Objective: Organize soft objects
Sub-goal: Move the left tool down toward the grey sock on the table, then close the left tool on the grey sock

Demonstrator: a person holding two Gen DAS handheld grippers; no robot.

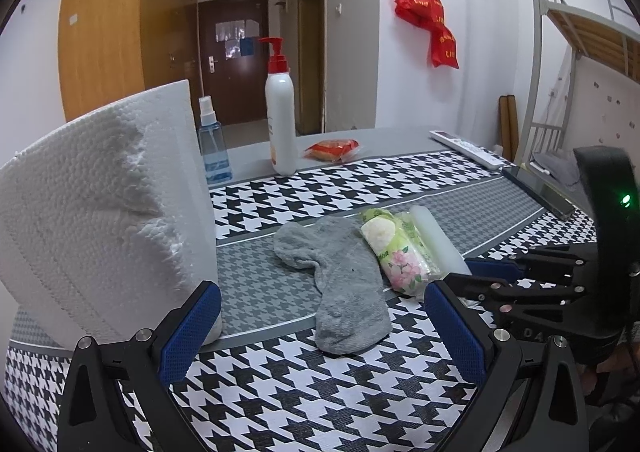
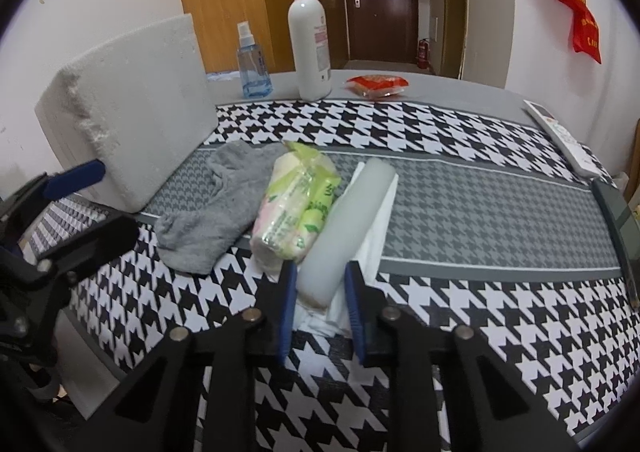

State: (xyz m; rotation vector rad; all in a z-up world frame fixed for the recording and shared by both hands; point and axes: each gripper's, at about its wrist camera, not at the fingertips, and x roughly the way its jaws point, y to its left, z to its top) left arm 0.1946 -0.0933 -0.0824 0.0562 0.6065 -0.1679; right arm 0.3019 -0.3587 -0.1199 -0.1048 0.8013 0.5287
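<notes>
On the houndstooth-covered counter (image 2: 460, 140), the right gripper (image 2: 320, 298) has its 2 blue pads pressed against the near end of a pale foam cylinder (image 2: 352, 220), whose underside is hidden by white tissue (image 2: 376, 236) beneath it. Just left lies a floral tissue pack (image 1: 394, 248), touching a grey sock (image 1: 340, 284). The left gripper (image 1: 320, 326) hovers wide apart and empty near the sock, its left finger beside a white foam block (image 1: 104, 204). Behind stand a pump bottle (image 2: 310, 40) and a spray bottle (image 2: 252, 64) holding blue liquid.
</notes>
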